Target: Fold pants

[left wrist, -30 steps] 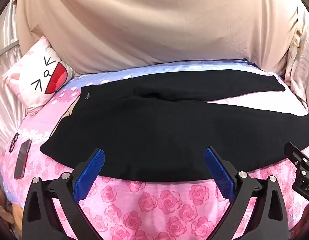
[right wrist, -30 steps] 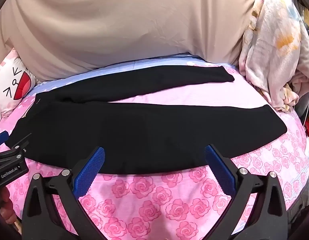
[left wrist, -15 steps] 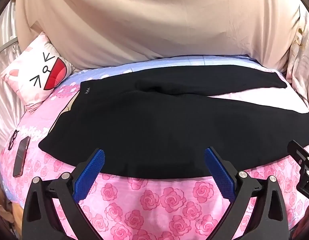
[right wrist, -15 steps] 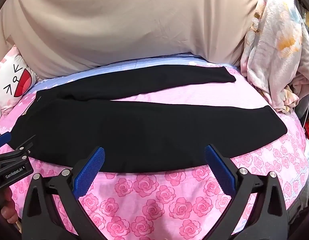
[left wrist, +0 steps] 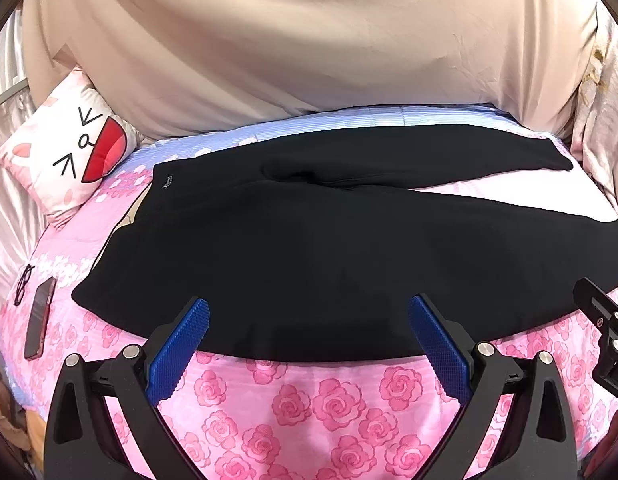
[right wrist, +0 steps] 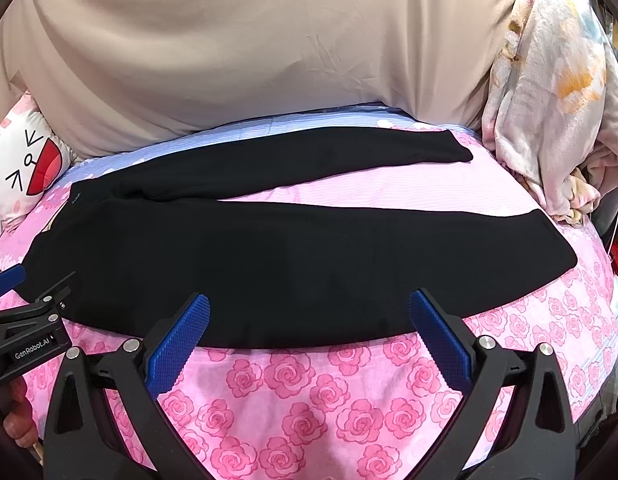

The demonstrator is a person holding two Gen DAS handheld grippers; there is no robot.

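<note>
Black pants [left wrist: 309, 248] lie flat on a pink rose-print bedspread [left wrist: 309, 404], waist at the left, the two legs spread apart to the right; they also show in the right wrist view [right wrist: 293, 256]. My left gripper [left wrist: 309, 320] is open and empty, hovering at the near edge of the pants by the hip. My right gripper [right wrist: 309, 316] is open and empty, hovering at the near edge of the near leg. The left gripper's body [right wrist: 25, 340] shows at the left of the right wrist view.
A cat-face pillow [left wrist: 65, 156] sits at the far left. A phone [left wrist: 39, 328] and glasses [left wrist: 23, 284] lie on the bed's left edge. A beige sheet [left wrist: 309, 40] hangs behind. A floral blanket [right wrist: 557, 100] is heaped at the far right.
Both grippers have moved slightly forward and lower toward the pants; the pants sit a bit larger in view. Both jaws stayed open.
</note>
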